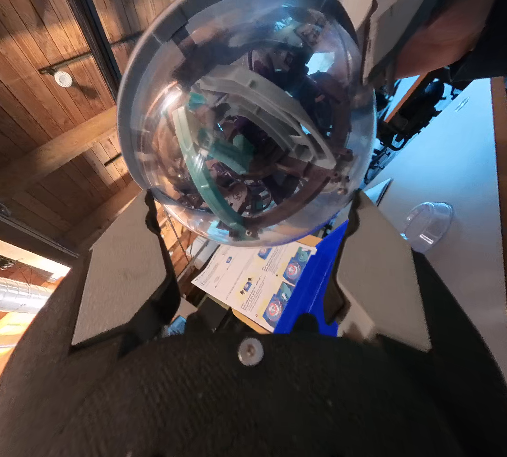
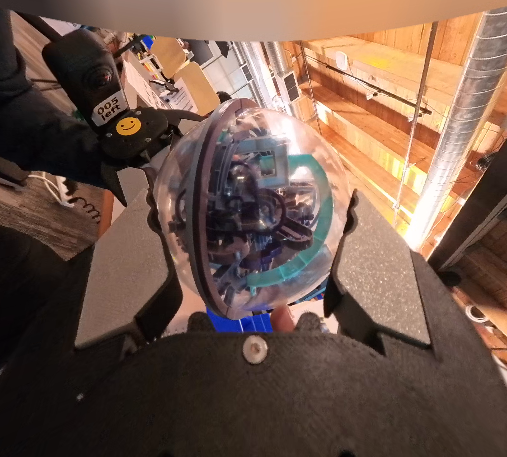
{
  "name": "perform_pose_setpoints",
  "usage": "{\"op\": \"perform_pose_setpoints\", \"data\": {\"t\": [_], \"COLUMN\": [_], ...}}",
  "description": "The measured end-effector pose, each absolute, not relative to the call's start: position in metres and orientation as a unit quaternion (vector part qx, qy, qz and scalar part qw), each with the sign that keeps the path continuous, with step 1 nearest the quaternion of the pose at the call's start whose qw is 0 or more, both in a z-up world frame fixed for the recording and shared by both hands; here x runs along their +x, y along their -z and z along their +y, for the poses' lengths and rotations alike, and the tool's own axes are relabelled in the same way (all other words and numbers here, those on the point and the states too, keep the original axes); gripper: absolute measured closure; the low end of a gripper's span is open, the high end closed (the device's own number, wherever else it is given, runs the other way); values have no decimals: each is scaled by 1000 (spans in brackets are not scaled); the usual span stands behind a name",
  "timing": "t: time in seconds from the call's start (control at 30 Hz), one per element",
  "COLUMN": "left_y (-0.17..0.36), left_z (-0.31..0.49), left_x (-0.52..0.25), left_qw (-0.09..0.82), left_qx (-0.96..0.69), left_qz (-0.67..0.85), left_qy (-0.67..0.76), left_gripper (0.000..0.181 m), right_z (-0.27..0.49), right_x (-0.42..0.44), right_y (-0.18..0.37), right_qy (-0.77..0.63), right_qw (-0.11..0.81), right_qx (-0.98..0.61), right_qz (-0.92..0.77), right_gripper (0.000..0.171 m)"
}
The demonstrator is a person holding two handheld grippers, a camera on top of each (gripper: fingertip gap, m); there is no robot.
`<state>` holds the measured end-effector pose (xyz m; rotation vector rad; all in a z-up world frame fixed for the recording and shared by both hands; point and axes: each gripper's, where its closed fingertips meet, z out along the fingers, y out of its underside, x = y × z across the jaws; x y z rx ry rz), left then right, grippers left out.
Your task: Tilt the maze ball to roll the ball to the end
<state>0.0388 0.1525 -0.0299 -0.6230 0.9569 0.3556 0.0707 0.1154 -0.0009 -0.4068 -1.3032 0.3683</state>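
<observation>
The maze ball (image 1: 247, 114) is a clear sphere with a grey seam ring and teal, grey and purple tracks inside. It is held up in the air, against the ceiling. My left gripper (image 1: 253, 196) is shut on its lower part, with both fingertips touching the shell. My right gripper (image 2: 252, 202) is shut on the maze ball (image 2: 247, 210) from the other side, one finger on each flank. The right gripper (image 1: 384, 18) and a hand show at the upper right of the left wrist view. The left gripper (image 2: 131, 142) shows at the upper left of the right wrist view. I cannot pick out the small ball inside.
Below lie a white table (image 1: 452, 169), a clear plastic cup-shaped stand (image 1: 428, 224), a printed instruction sheet (image 1: 252, 279) and a blue bin (image 1: 315, 279). Above are a wooden ceiling (image 1: 55, 59) and a metal duct (image 2: 452, 128).
</observation>
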Motion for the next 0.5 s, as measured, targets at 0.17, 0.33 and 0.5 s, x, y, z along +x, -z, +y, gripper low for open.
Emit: {"op": "perform_pose_setpoints", "data": {"t": [0.17,0.33,0.5], "left_y": [33,38,43], "left_z": [159,168,173], "left_x": [37,36,35], "left_qw": [818,808,801], "left_qx": [-308,-321,-332], "left_qz": [453,455,461], "left_qy": [-174,-191,-188], "left_gripper": [45,45,46], "right_z": [125,136,146], "right_x": [70,69,69], "right_y": [3,8,12], "right_qy": [-185,-191,-219], "right_qw": [755,750,742], "right_qx": [-204,-220,-233], "right_qz": [-595,-593,-589], "right_gripper": [38,38,38]}}
